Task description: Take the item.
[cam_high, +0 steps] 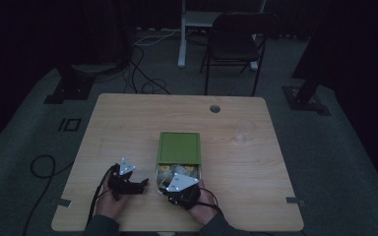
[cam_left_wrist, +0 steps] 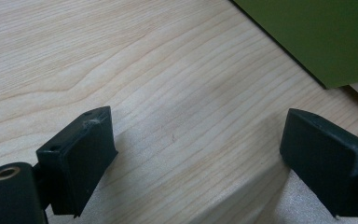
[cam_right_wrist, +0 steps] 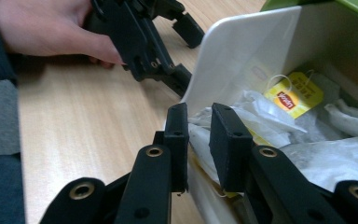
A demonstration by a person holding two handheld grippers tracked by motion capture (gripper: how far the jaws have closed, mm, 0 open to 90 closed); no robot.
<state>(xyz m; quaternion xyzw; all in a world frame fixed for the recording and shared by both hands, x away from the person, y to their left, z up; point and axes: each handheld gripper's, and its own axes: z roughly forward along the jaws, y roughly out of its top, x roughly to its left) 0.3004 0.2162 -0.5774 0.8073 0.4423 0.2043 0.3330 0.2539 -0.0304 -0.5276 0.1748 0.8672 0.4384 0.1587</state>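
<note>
Right gripper view shows the right gripper with its jaws drawn narrow, pinching the near wall of the white plastic tray of tea bags, by the table's front edge. Beside it, the left gripper rests with jaws spread wide over bare wood.

The worktop is pale wood with fine grain and a matt finish, the box has smooth white, faintly glossy plastic-looking walls under a matt green lid, the tea bags are crinkled white paper with glossy yellow tags, and both claws look matt black plastic.
</note>
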